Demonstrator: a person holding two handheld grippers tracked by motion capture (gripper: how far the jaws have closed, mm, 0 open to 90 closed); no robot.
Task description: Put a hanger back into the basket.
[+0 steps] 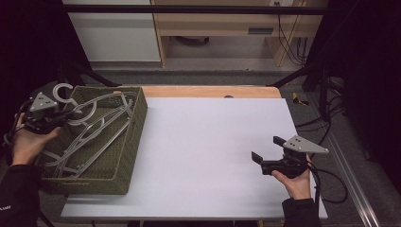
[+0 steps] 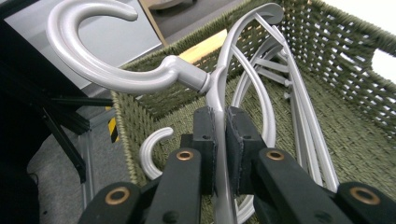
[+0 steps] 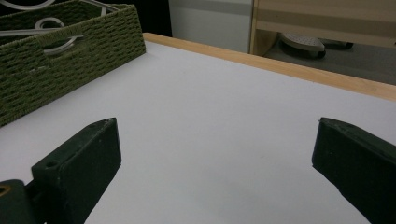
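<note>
Hangers, silver-grey plastic, lie tangled in a green woven basket (image 1: 135, 124) at the left end of my white worktop (image 1: 203, 156). My left hand-held gripper (image 1: 75, 113) sits at the basket's near-left corner with its jaws pressed together on the neck of the top hanger (image 1: 97, 106), just below the hook. My right hand-held gripper (image 1: 265, 153) hovers over bare worktop at the right, well apart from the basket, its jaws spread wide with nothing between them.

The relation that matters for the lift, as I judge it: the pinched hanger runs away from my left hand-held gripper, its long axis slanting across the basket toward the far-right corner, while its hook (image 1: 63, 92) curls back over the basket's left rim. The left hand is plainly the nearer one; the right would have to cross most of the worktop to help. Because the hanger's arms rest among the others, it may drag a neighbour along when raised.

The left gripper view shows what the high view cannot: the black pads (image 2: 205, 140) clamp the thin stem of the hanger (image 2: 219, 88) squarely, the big hook (image 2: 88, 65) rises up and to the left, and a second, smaller hook (image 2: 152, 149) pokes out beside the basket wall (image 2: 341, 60). The right gripper view shows the basket (image 3: 70, 60) from the side, off to the upper left of the open jaws, with hanger loops peeking over its rim and through a handle slot.
</note>
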